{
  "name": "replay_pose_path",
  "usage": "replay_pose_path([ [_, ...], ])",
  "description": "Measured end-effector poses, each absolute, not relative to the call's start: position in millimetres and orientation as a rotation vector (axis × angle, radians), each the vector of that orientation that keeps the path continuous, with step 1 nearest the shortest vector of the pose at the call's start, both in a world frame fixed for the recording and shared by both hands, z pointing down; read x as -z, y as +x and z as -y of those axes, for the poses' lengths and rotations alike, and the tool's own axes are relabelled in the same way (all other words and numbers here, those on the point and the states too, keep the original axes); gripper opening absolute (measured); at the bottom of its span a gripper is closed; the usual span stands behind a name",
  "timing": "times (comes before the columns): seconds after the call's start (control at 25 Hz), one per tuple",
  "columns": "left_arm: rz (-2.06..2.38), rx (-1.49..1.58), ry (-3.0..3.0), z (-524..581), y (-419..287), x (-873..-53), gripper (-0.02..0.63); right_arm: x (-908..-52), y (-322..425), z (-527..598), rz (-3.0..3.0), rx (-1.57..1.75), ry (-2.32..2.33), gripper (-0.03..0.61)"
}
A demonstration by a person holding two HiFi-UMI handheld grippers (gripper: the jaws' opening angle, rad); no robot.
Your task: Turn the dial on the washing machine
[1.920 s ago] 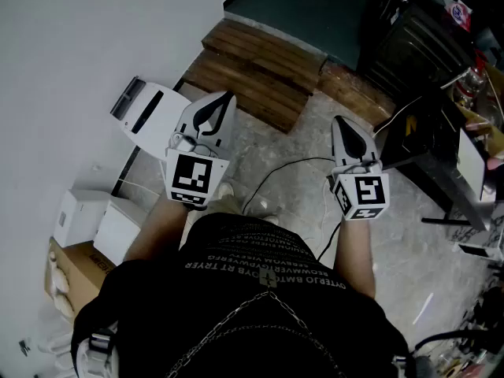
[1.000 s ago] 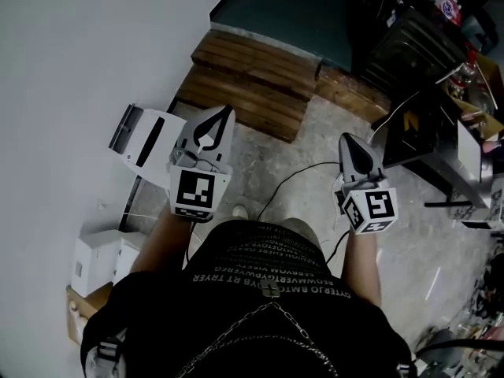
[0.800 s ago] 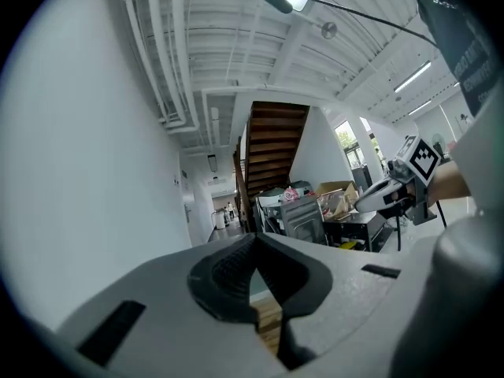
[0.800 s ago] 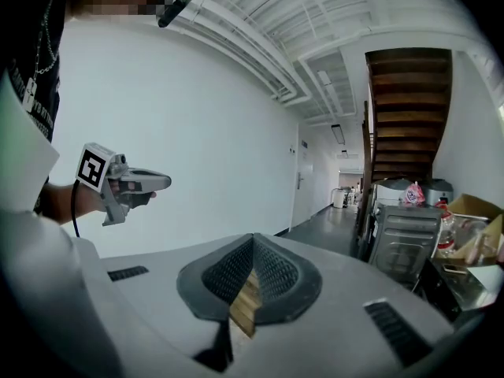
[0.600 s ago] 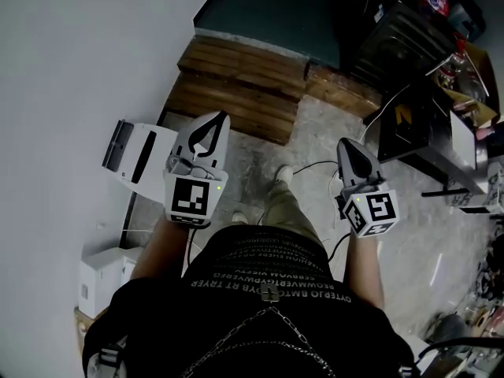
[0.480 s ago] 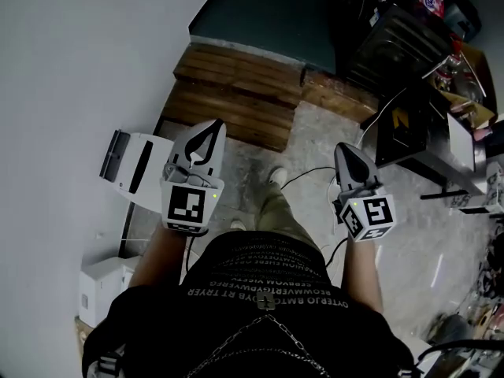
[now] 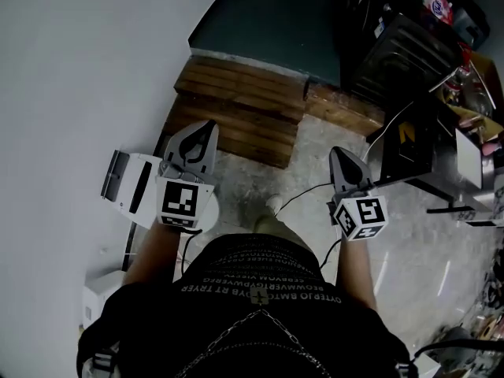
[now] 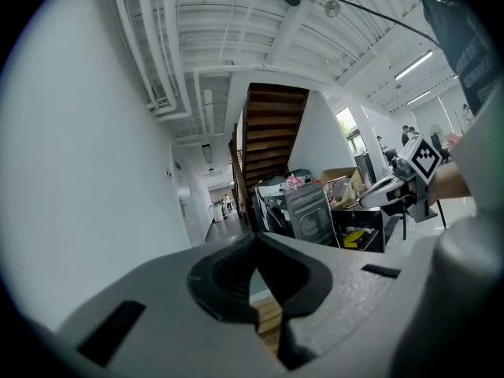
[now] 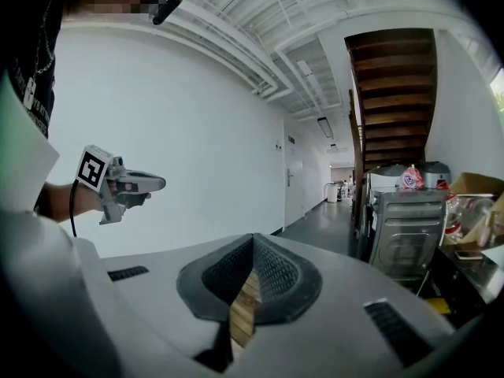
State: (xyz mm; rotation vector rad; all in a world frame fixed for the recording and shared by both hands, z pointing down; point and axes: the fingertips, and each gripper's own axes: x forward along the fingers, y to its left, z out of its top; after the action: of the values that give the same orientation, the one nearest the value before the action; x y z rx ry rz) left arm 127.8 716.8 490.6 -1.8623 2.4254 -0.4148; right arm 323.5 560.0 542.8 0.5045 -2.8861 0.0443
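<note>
A grey front-loading machine (image 9: 407, 228) stands ahead on the right under a wooden staircase; it also shows in the left gripper view (image 8: 309, 213) and, dark, at the top right of the head view (image 7: 398, 44). Its dial is too small to make out. My left gripper (image 7: 209, 124) is held out level above the floor, jaws shut with nothing in them (image 8: 253, 237). My right gripper (image 7: 339, 152) is level beside it, also shut and empty (image 9: 252, 237). Both are well short of the machine.
A wooden pallet (image 7: 244, 105) lies on the floor just ahead of the grippers. A white box-shaped device (image 7: 126, 183) sits by the white wall on the left. A black cable (image 7: 303, 195) trails over the concrete. Dark cluttered racks (image 7: 425, 140) line the right.
The person has walked forward: the pallet and the machine have come nearer, and the white device has slid back beside the left gripper. Both grippers travelled along, jaws still shut.
</note>
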Motion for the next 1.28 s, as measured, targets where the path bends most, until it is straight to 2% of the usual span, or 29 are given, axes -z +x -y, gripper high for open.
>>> replay_pose_path([
  [0.4, -2.375, 0.407, -1.909, -547, 100, -484, 0.006, -543, 282, -414, 2.885, -0.057, 0.481, -0.005],
  [0.72, -2.379, 0.413, -1.961, -475, 94, -498, 0.006, -548, 257, -337, 2.904, -0.12, 0.454, -0.005],
  [1.28, -2.423, 0.443, -2.0, -352, -10, -522, 0.006, -579, 171, -243, 2.826, -0.216, 0.422, -0.005],
])
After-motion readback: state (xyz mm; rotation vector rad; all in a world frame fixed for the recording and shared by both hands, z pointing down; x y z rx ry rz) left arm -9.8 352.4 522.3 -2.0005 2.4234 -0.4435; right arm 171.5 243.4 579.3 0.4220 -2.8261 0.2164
